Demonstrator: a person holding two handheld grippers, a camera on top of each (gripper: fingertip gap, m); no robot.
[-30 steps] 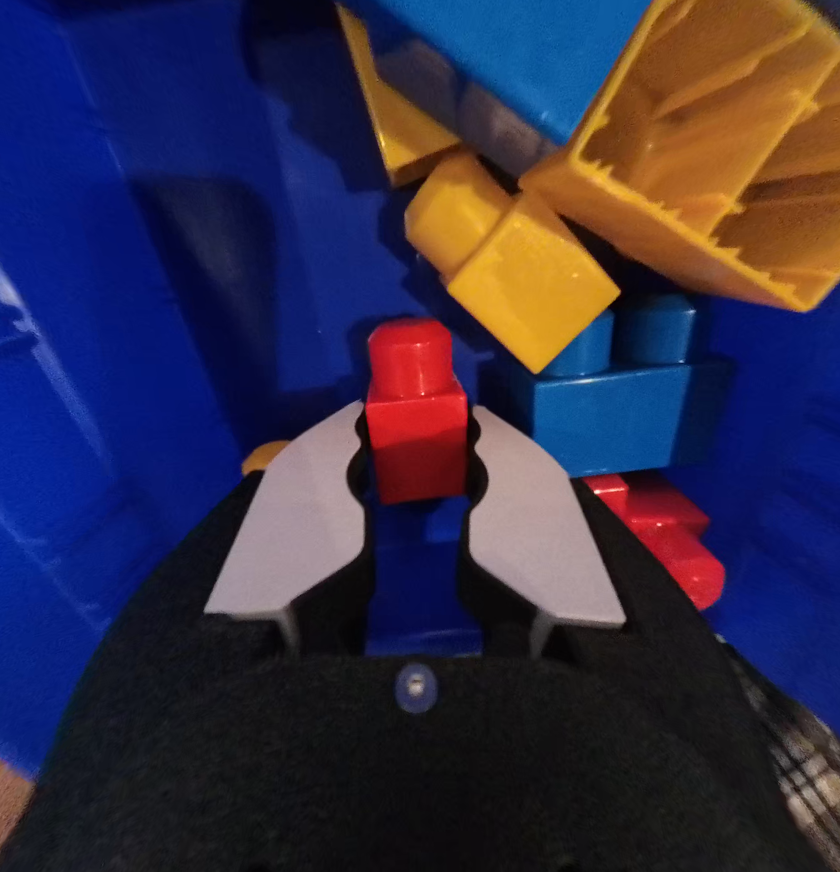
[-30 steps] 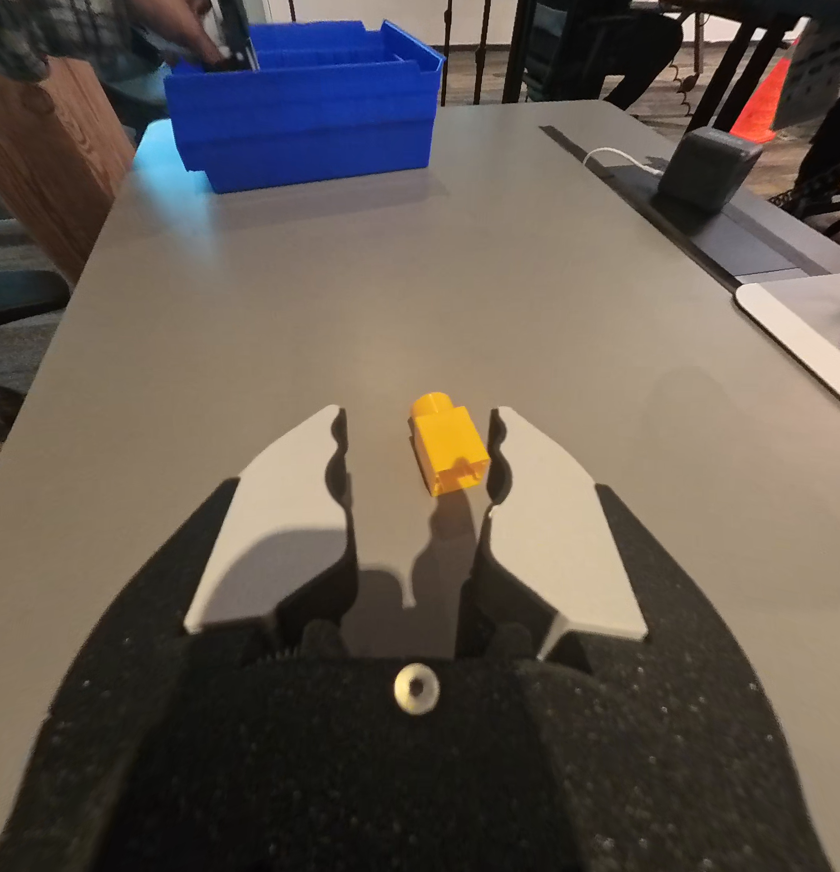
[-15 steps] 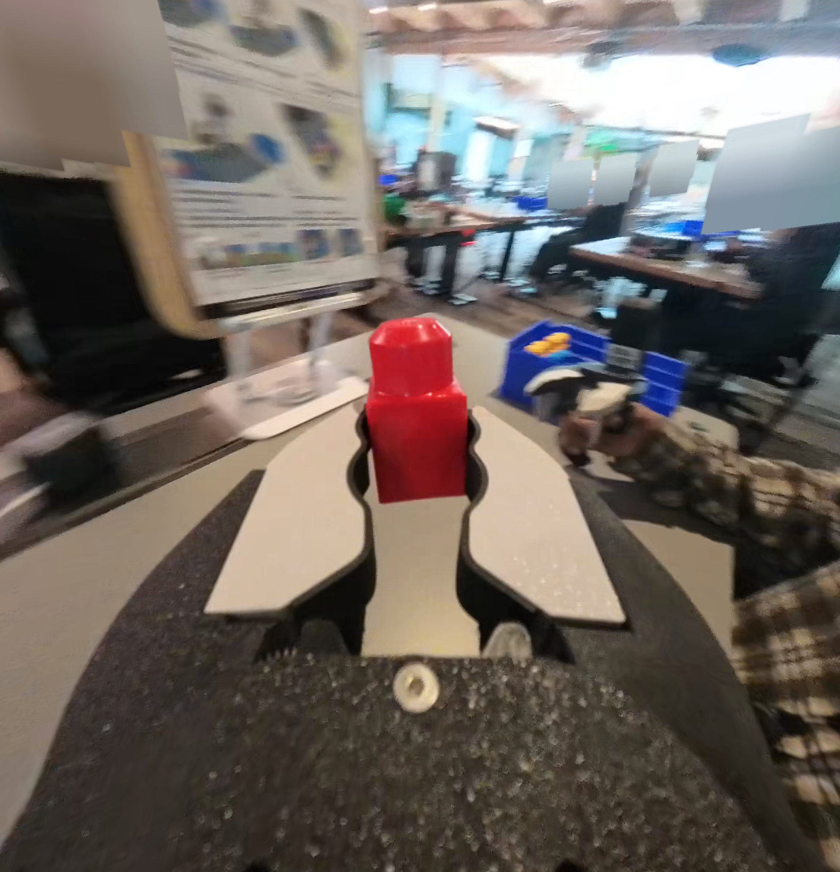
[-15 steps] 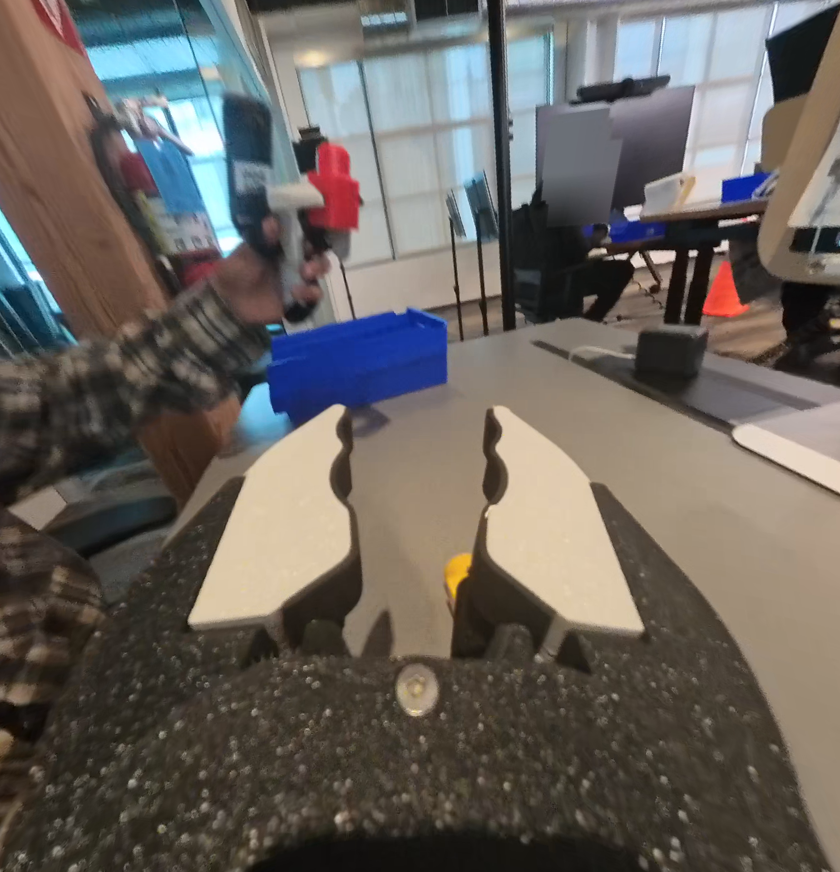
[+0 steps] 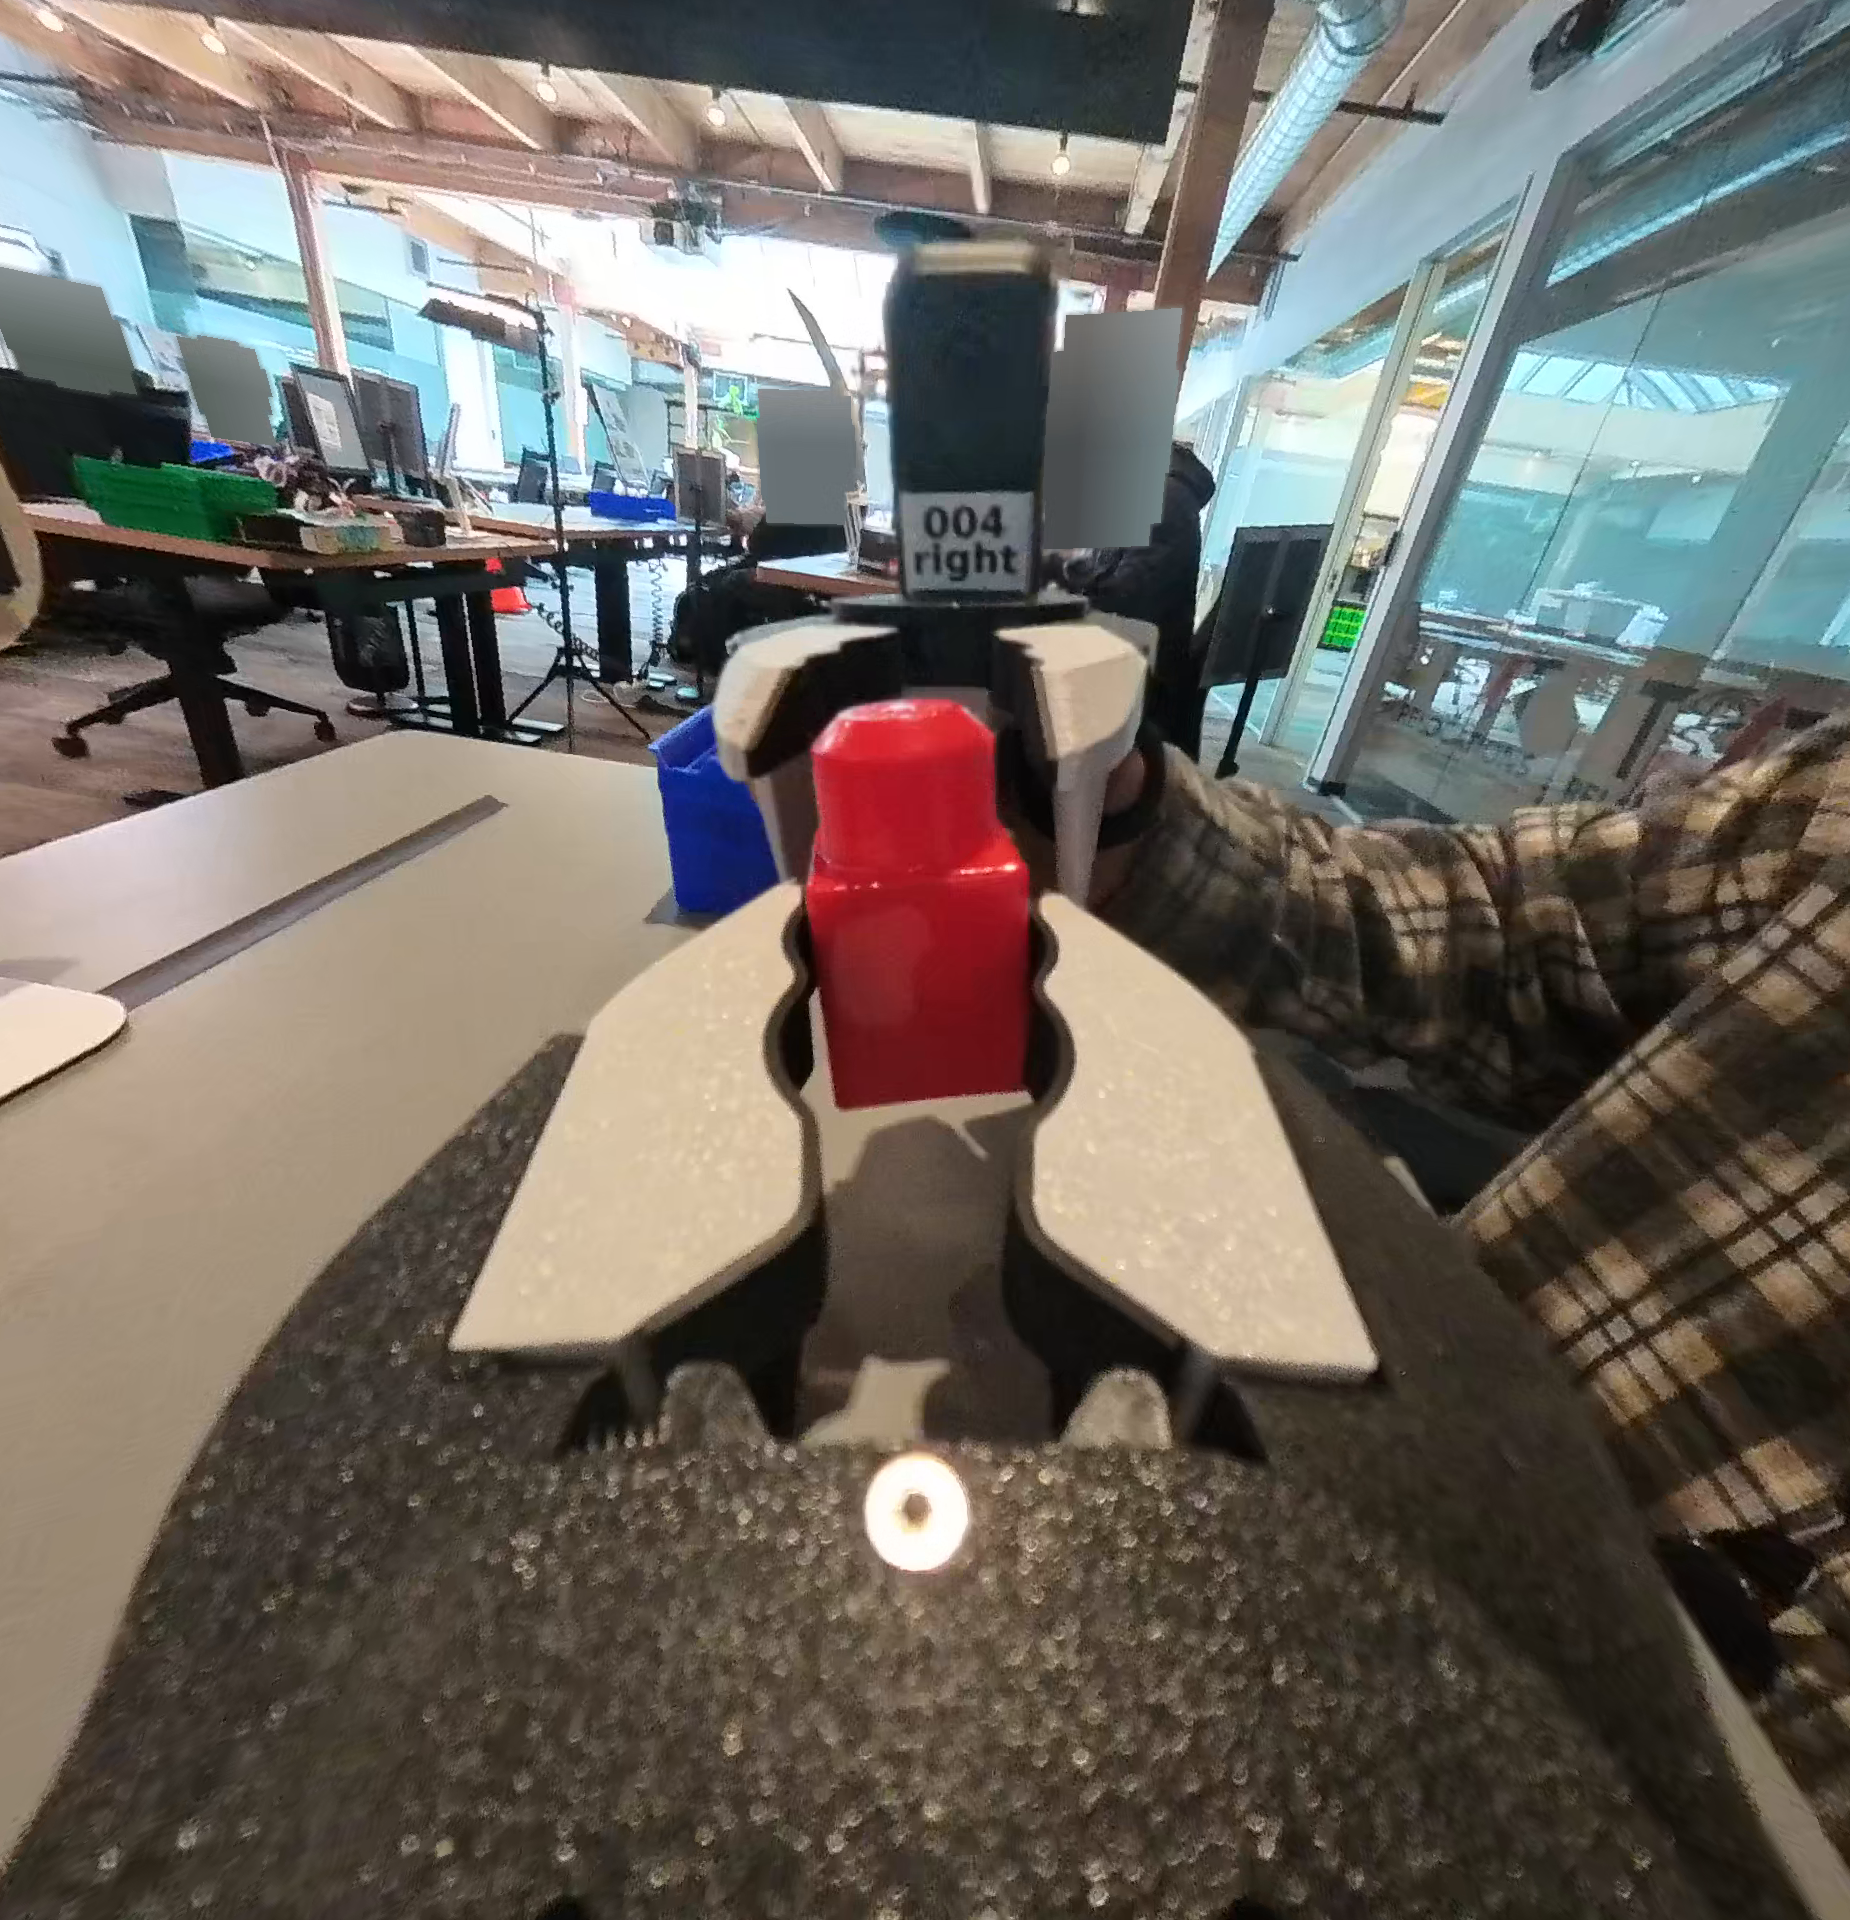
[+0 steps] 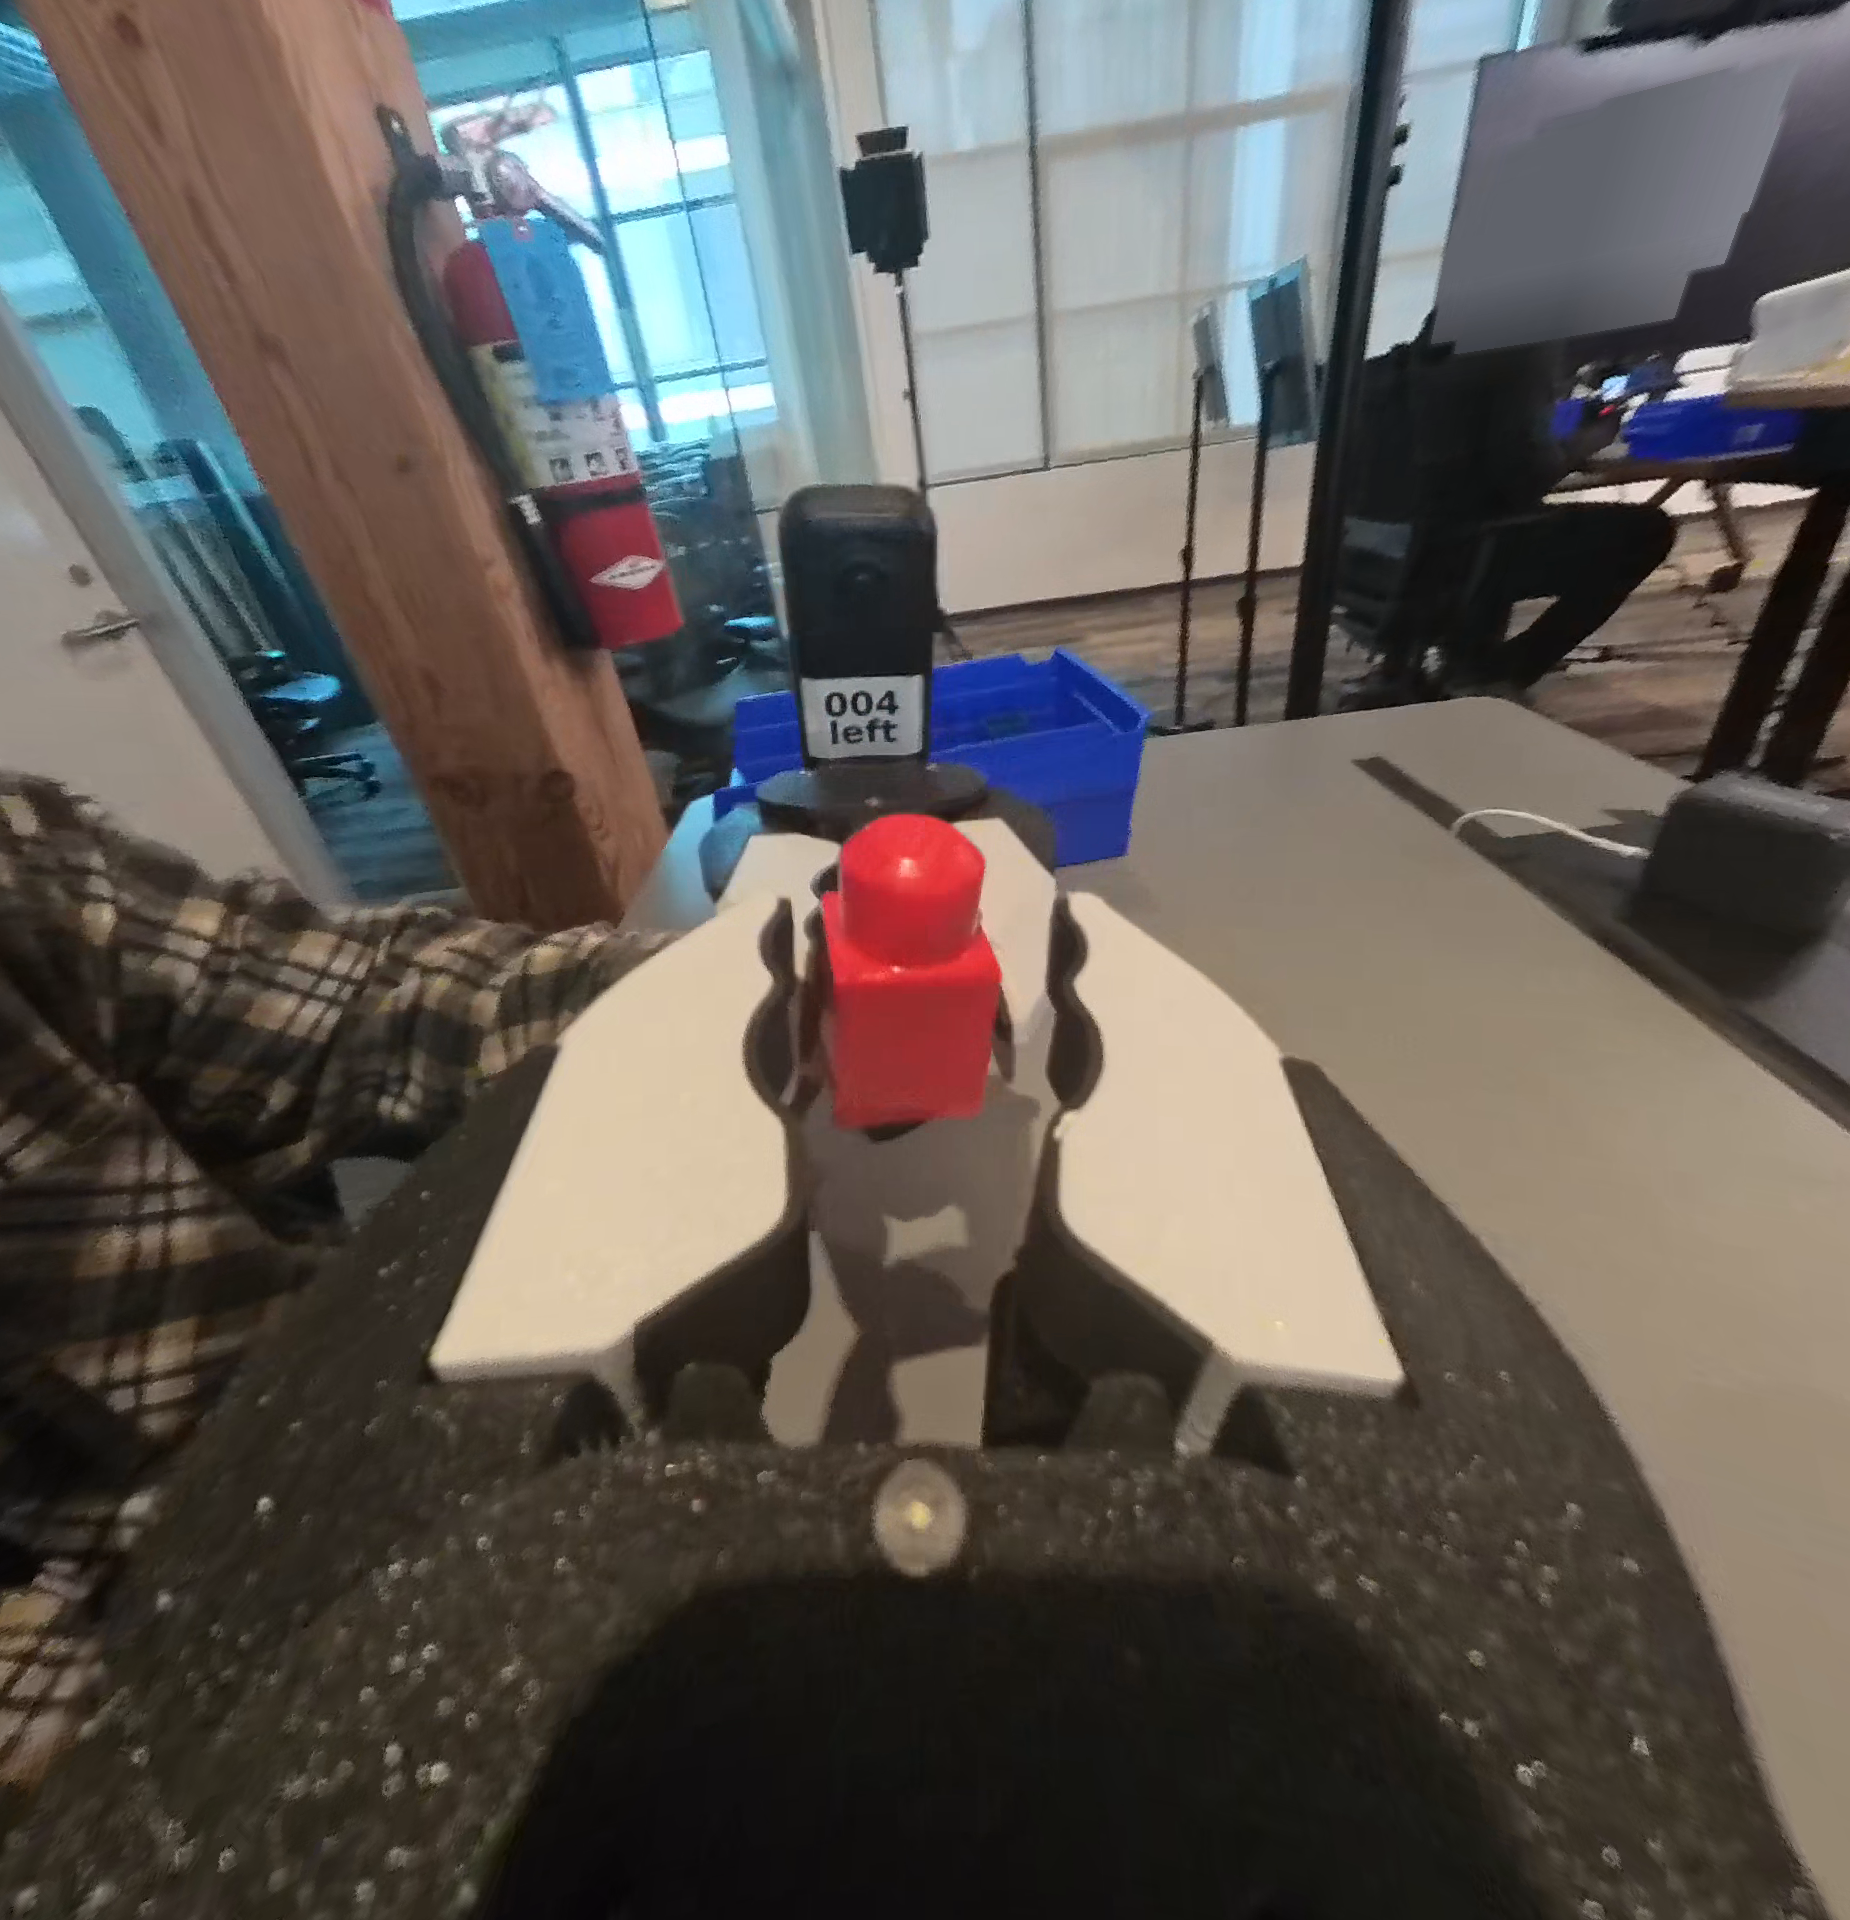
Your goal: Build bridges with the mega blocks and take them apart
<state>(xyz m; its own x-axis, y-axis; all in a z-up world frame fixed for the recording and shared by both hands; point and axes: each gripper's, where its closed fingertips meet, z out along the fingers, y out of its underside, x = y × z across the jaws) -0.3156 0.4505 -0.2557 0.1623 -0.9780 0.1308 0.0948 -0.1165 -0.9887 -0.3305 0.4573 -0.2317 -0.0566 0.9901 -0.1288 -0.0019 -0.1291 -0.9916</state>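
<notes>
Two hand-held grippers face to face over grey table (image 5: 225, 1039), left hand-held gripper (image 5: 919, 997) clamping red block (image 5: 916, 977), right hand-held gripper (image 6: 916, 997) released, open-plan office.

Both wrist cams low over grey table (image 5: 225, 1039), facing each other head-on, close range; left view looks toward right gripper (image 5: 926, 727), right view toward left gripper (image 6: 900, 904); shared: red block (image 5: 916, 935) (image 6: 905, 987), blue bin (image 5: 708, 821) (image 6: 1046, 748)

A red block (image 5: 919, 966) sits before a blue bin (image 5: 708, 821) on the grey counter (image 5: 225, 1039); beside the block, a brown-and-cream plaid sleeve (image 5: 1420, 935).
</notes>
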